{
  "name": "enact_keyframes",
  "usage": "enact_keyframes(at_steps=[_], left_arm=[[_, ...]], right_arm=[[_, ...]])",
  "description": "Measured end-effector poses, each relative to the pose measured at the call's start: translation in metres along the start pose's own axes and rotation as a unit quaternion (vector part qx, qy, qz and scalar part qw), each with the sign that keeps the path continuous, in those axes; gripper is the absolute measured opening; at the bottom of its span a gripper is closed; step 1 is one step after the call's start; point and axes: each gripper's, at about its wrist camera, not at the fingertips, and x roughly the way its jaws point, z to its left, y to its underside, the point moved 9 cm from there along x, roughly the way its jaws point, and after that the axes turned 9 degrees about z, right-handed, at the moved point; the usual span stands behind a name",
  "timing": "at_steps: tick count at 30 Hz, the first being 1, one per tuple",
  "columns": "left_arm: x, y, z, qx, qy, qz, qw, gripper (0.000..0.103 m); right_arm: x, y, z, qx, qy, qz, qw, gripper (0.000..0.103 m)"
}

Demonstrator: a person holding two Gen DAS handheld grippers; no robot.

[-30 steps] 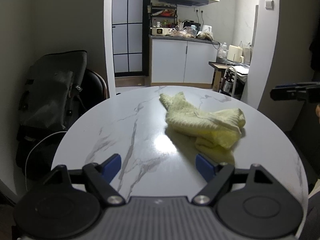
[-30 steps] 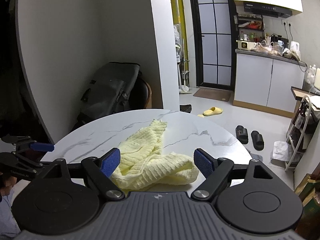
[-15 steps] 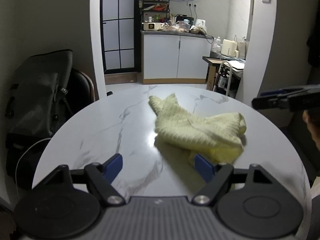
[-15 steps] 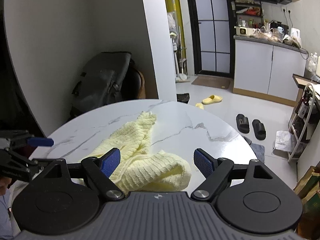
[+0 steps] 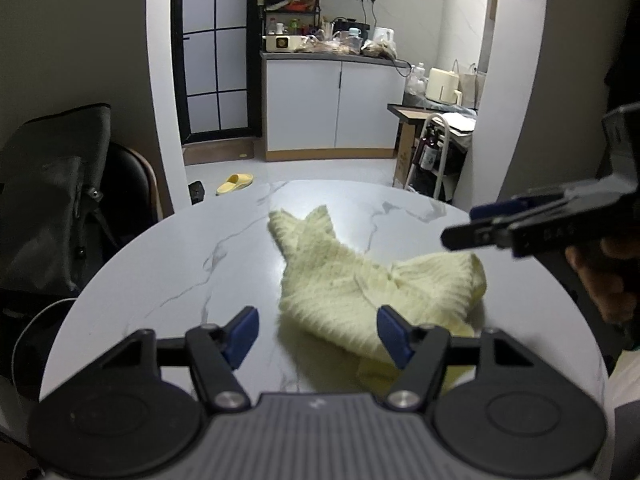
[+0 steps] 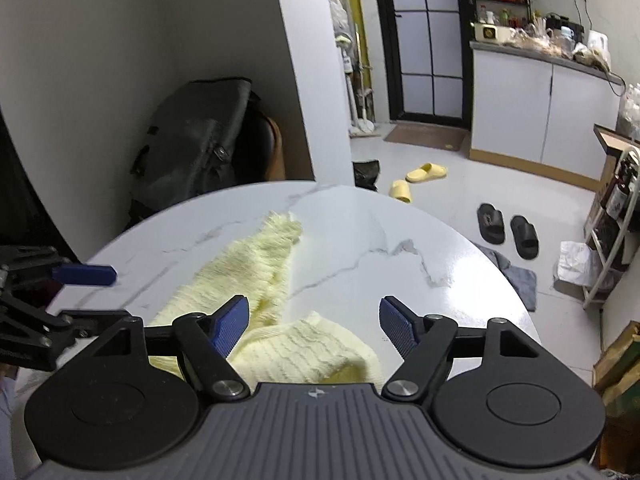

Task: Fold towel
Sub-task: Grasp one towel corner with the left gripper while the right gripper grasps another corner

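Observation:
A pale yellow knitted towel [image 5: 360, 280] lies crumpled on the round white marble table [image 5: 180, 272]. It also shows in the right wrist view [image 6: 256, 264]. My left gripper [image 5: 318, 334] is open and empty, just above the towel's near edge. My right gripper [image 6: 314, 324] is open and empty over the towel's bunched near end. The right gripper shows at the right of the left wrist view [image 5: 500, 226], above the towel's right end. The left gripper shows at the left edge of the right wrist view [image 6: 60, 280].
A dark bag [image 5: 48, 208] hangs on a chair [image 5: 140, 184] behind the table's left side. A white pillar [image 6: 304, 80] stands behind the table. Slippers [image 6: 508, 230] lie on the floor. A rack [image 5: 436, 152] stands to the right, kitchen cabinets [image 5: 332, 108] beyond.
Both grippers have moved in closer over the towel. The right gripper has come nearer in the left wrist view. The towel has not moved.

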Motion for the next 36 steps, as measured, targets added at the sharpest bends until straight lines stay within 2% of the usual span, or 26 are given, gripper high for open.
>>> enact_keyframes(at_steps=[5, 12, 14, 16, 18, 21, 22, 27, 36], left_arm=[[0.019, -0.009, -0.015, 0.021, 0.01, 0.018, 0.9996, 0.069], [0.051, -0.007, -0.021, 0.025, 0.014, 0.045, 0.9986, 0.069], [0.058, -0.006, -0.021, 0.024, 0.013, 0.05, 0.9984, 0.069], [0.065, -0.005, -0.021, 0.023, 0.015, 0.056, 0.9981, 0.065], [0.067, -0.006, -0.021, 0.022, 0.016, 0.057, 0.998, 0.061], [0.067, -0.009, -0.018, 0.016, 0.019, 0.056, 0.9981, 0.055], [0.066, -0.01, -0.017, 0.015, 0.017, 0.055, 0.9982, 0.051], [0.068, -0.018, -0.013, 0.02, 0.005, 0.053, 0.9984, 0.05], [0.08, -0.012, -0.017, 0.028, -0.007, 0.065, 0.9975, 0.052]], right_arm=[[0.021, 0.009, -0.009, 0.004, 0.009, 0.027, 1.0, 0.076], [0.028, 0.02, -0.009, -0.017, 0.014, 0.04, 0.999, 0.076], [0.031, 0.024, -0.007, -0.027, 0.01, 0.045, 0.999, 0.065], [0.031, 0.026, -0.003, -0.037, 0.005, 0.047, 0.998, 0.055], [0.03, 0.026, -0.001, -0.046, 0.005, 0.046, 0.998, 0.037], [0.026, 0.026, 0.001, -0.053, -0.001, 0.038, 0.998, 0.024], [0.024, 0.026, 0.002, -0.055, -0.003, 0.035, 0.998, 0.023], [0.01, 0.024, 0.007, -0.063, -0.014, 0.016, 0.998, 0.022], [-0.01, 0.033, 0.017, -0.091, -0.03, 0.007, 0.995, 0.022]])
